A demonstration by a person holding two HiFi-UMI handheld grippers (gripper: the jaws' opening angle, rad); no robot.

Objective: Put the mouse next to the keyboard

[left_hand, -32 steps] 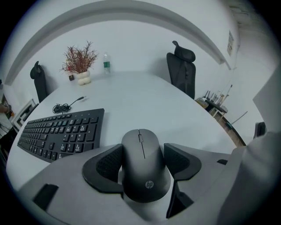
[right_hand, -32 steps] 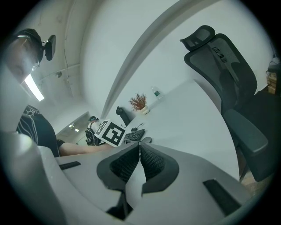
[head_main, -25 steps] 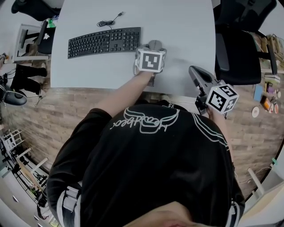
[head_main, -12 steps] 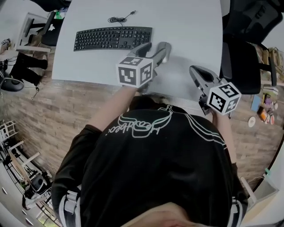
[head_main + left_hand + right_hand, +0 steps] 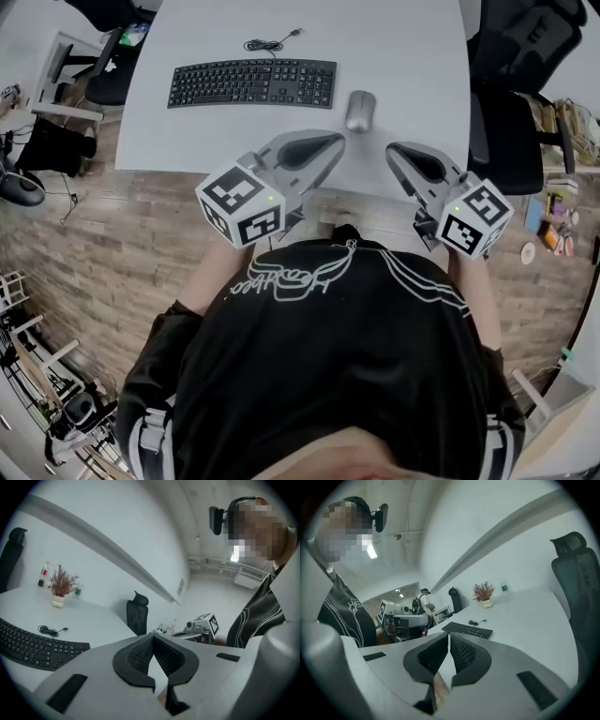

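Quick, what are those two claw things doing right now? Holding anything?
Left gripper: closed, just shut, holding nothing.
Right gripper: closed, holding nothing.

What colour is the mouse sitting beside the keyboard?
The mouse is silver-grey; the head view shows it best.

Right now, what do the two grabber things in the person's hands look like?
Both the left gripper and right gripper are smooth grey plastic, with tapering fingers lined with black ribbed pads. Each carries a white cube printed with black square markers. The person wears a black top with white line print.
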